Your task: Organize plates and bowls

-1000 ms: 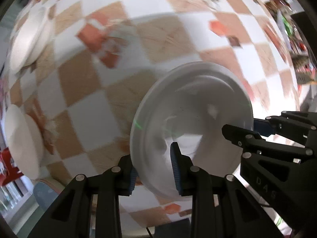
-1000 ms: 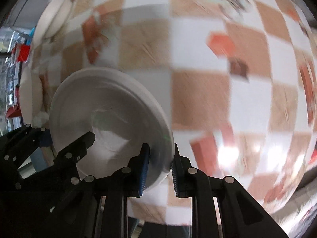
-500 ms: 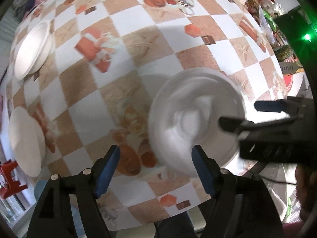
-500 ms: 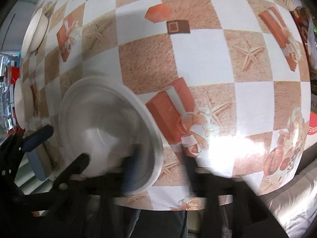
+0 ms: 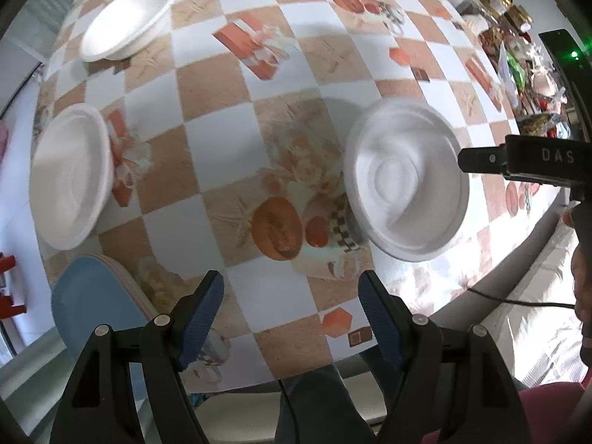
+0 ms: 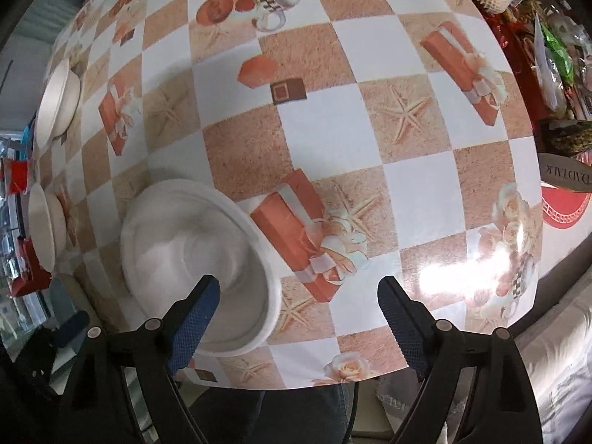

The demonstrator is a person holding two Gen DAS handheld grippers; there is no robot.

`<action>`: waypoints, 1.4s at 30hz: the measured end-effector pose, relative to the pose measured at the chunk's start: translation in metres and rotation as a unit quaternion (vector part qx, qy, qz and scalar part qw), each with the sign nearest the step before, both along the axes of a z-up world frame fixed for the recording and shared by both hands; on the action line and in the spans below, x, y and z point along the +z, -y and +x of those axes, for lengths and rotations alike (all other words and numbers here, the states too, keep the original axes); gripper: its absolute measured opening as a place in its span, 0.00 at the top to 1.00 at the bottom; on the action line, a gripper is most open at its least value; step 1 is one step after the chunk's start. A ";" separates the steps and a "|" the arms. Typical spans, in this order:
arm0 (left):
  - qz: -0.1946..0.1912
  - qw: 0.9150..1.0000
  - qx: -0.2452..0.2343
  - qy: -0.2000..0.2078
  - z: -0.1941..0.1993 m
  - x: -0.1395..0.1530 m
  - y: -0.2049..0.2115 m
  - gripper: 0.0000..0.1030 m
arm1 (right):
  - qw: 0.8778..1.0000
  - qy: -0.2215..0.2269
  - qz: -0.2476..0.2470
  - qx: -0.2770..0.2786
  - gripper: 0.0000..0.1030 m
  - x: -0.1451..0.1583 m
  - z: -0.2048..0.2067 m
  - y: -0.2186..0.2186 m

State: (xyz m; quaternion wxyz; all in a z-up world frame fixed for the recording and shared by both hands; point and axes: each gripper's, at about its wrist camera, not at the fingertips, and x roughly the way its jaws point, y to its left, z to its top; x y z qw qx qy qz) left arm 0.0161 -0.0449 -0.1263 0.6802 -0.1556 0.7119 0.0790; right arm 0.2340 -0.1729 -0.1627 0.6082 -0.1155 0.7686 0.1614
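The white bowl (image 5: 407, 185) sat upright on the checked table (image 5: 236, 85), in the centre right of the left wrist view and the lower left of the right wrist view (image 6: 196, 270). Nothing held it. The left tongs (image 5: 290, 314) stood spread wide and empty at the bottom of their frame, with the bowl up and to the right of them. The right tongs (image 6: 298, 322) were likewise spread and empty, and their left fingertip (image 6: 192, 318) overlapped the bowl's near rim in the picture, though contact could not be told. By that judgement the right tongs were the nearer. Being round, the bowl offered no long axis, so any rim point would serve.

The left wrist view alone showed 2 more white dishes clearly: 1 bowl in the upper left (image 5: 127, 22) and 1 at the left edge (image 5: 70, 177), well apart from each other. The right wrist view alone showed the cluttered items (image 6: 547, 37) beyond the table's right edge.
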 end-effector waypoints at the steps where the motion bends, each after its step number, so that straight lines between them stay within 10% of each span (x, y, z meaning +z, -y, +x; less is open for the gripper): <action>1: 0.003 1.000 0.004 0.006 0.004 0.001 0.001 0.24 | 1.000 0.003 0.000 0.001 0.14 0.003 0.001 -0.005; 12: 0.027 0.993 0.102 0.045 0.007 0.031 -0.071 0.24 | 0.997 0.032 0.033 0.067 0.14 0.033 -0.037 -0.060; 26: 0.081 0.963 0.253 0.032 -0.031 0.033 -0.190 0.24 | 0.983 0.023 0.072 0.169 0.14 0.034 -0.093 -0.166; 42: 0.098 0.956 0.276 -0.016 -0.018 -0.019 -0.251 0.24 | 0.966 -0.004 0.065 0.251 0.14 -0.014 -0.121 -0.272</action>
